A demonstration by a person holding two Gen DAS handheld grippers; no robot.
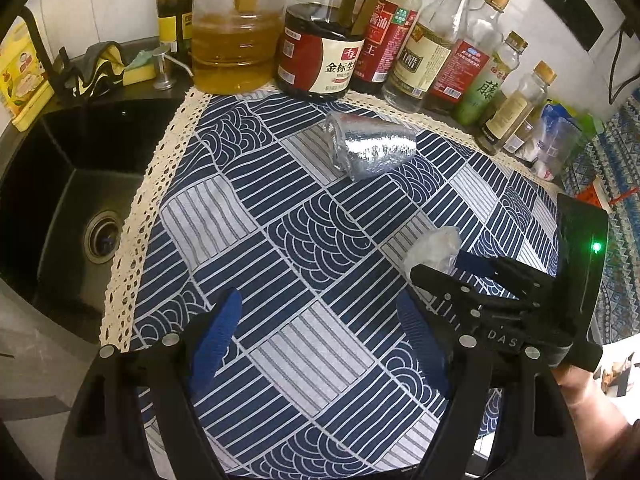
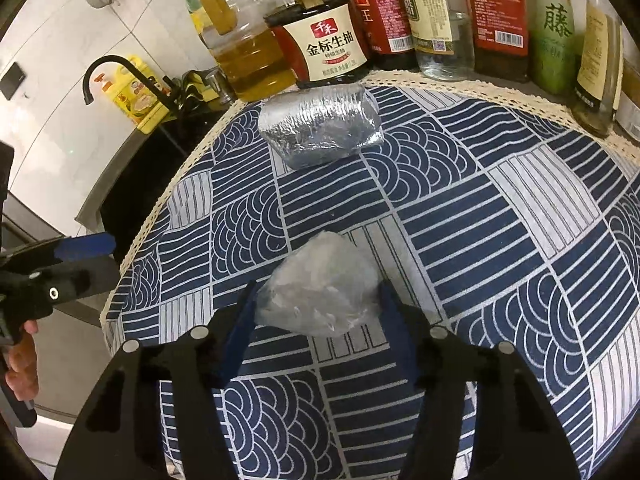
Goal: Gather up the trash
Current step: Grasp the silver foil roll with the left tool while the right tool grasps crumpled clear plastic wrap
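A crumpled clear plastic wad (image 2: 320, 286) sits between the blue pads of my right gripper (image 2: 318, 300), which is shut on it just above the patterned cloth; it also shows in the left wrist view (image 1: 434, 248). A silver foil wrapper (image 2: 320, 126) lies on the cloth near the bottles, also in the left wrist view (image 1: 370, 146). My left gripper (image 1: 320, 322) is open and empty over the cloth, well short of the foil wrapper. The right gripper (image 1: 452, 266) shows at the right of the left wrist view.
A blue and white patterned cloth (image 1: 280, 220) with a lace edge covers the counter. Several oil and sauce bottles (image 1: 324, 52) line the back. A black sink (image 1: 72, 200) with a drain lies to the left, with a faucet (image 2: 120, 76) and sponges behind.
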